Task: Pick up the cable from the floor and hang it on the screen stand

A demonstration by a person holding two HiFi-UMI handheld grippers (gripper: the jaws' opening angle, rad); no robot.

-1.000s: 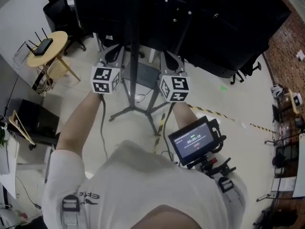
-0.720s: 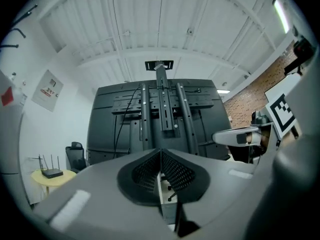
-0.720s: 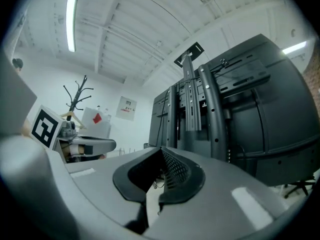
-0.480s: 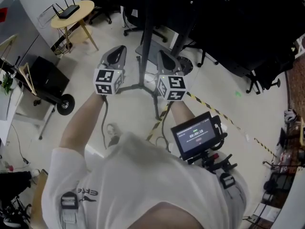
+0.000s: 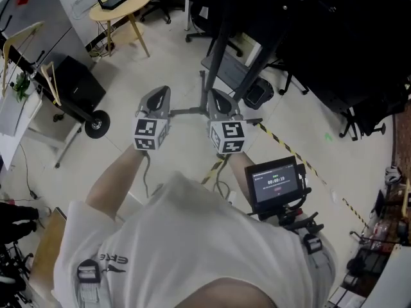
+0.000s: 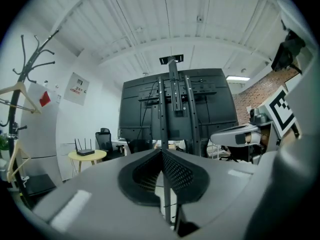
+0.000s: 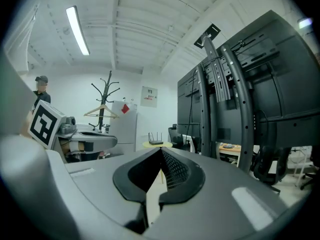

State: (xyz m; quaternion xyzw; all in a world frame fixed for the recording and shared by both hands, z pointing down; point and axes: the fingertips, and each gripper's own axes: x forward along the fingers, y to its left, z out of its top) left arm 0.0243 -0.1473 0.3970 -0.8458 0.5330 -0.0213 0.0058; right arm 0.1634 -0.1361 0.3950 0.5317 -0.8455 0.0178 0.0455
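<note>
Cable not yet found, both grippers bare in front of the screen stand (image 5: 221, 56)
I cannot pick the cable out for certain; the only thin cords (image 5: 146, 172) lie on the floor below the grippers, towards my body, and may be their own leads. The left gripper (image 5: 159, 95) is closing tight on nothing, the right gripper (image 5: 218, 100) is pressed together, also bare. Both aim at the stand, not down at the floor. Stand legs (image 5: 186, 111) and striped tape (image 5: 282, 145) crowd the floor ahead; a round tabletop (image 5: 122, 10) stands well left
</note>
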